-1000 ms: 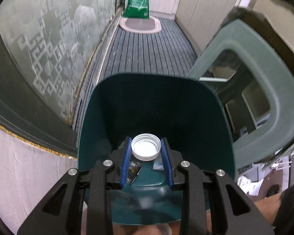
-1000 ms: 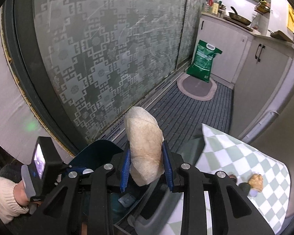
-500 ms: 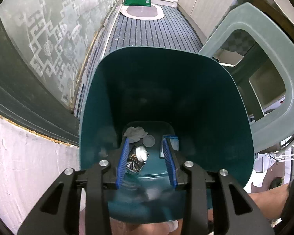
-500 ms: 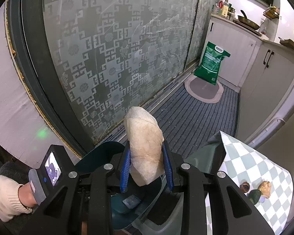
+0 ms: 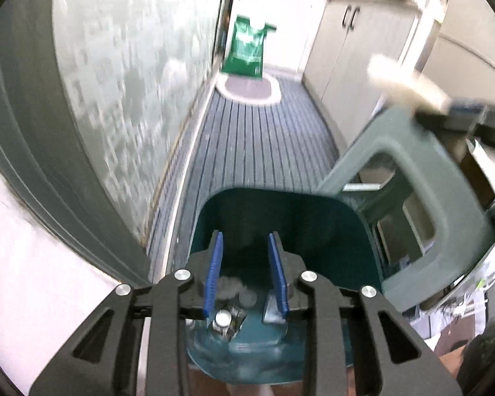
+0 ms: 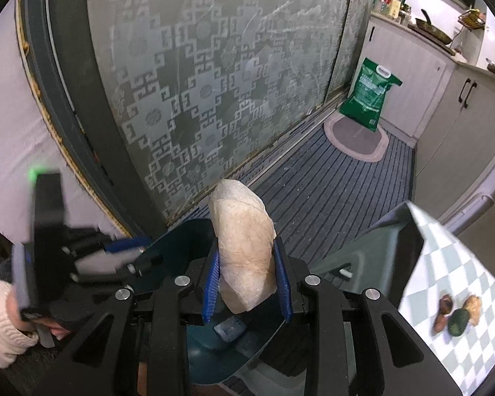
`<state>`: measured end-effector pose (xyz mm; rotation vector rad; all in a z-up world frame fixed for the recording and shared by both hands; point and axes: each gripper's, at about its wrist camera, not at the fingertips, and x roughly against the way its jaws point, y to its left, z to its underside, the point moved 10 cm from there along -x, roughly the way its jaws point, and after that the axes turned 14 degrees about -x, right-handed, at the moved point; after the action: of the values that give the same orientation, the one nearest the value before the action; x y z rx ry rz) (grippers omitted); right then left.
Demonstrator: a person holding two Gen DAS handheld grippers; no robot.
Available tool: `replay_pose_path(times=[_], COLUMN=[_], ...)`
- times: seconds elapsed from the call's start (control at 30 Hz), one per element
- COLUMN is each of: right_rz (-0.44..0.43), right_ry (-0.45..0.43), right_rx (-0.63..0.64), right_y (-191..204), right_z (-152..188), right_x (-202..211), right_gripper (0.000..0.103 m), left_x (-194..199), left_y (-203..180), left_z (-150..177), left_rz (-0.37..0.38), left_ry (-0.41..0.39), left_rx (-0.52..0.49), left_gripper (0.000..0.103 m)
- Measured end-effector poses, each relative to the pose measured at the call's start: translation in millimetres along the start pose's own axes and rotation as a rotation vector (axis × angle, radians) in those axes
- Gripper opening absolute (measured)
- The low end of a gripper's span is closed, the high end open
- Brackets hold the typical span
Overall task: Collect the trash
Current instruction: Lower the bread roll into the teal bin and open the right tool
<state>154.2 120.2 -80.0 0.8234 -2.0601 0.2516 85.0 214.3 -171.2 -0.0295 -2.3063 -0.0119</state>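
Left gripper [image 5: 246, 272] parted and bare; right gripper [image 6: 247, 282] clamped, both pointing slightly downward.

The bin [image 5: 280, 211] is smooth dark teal plastic with a dull sheen. The lump [image 6: 244, 247] in the right gripper [image 6: 247, 283] looks rough, matt and fibrous, like crumpled paper or dry bread; which, I cannot tell. Both grippers are matt black plastic with ribbed blue pads [image 6: 211, 283] and shiny metal screw heads [image 5: 183, 274]. The chair [image 5: 445, 198] at right is smooth grey-green plastic. The door [image 6: 214, 82] at left is frosted, patterned glass. The floor [image 6: 330, 191] is ribbed matt matting. The far bag [image 6: 369, 99] is glossy green plastic. The tablecloth [image 6: 452, 270] looks smooth, checked.
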Motion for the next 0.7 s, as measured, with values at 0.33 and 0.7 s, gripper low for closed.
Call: replay_pose_path(times=[0.33,0.7], right_rz=[-0.023,0.016], right_ry=[0.138,0.291], right_rx=[0.011,0.027], right_y=[20.3,15.9], right_z=[50.9,108.6], right_x=[-45.8,-89.0], right_gripper=[0.03,0.033], left_x=[50.2,85.5], left_y=[-9.6,-11.7], left_z=[-41.3,-73.0], left_rz=[0.0,0.009], left_ry=[-0.192,-0.317], left_rx=[0.003,0.029], left_gripper=[0.024,0.023])
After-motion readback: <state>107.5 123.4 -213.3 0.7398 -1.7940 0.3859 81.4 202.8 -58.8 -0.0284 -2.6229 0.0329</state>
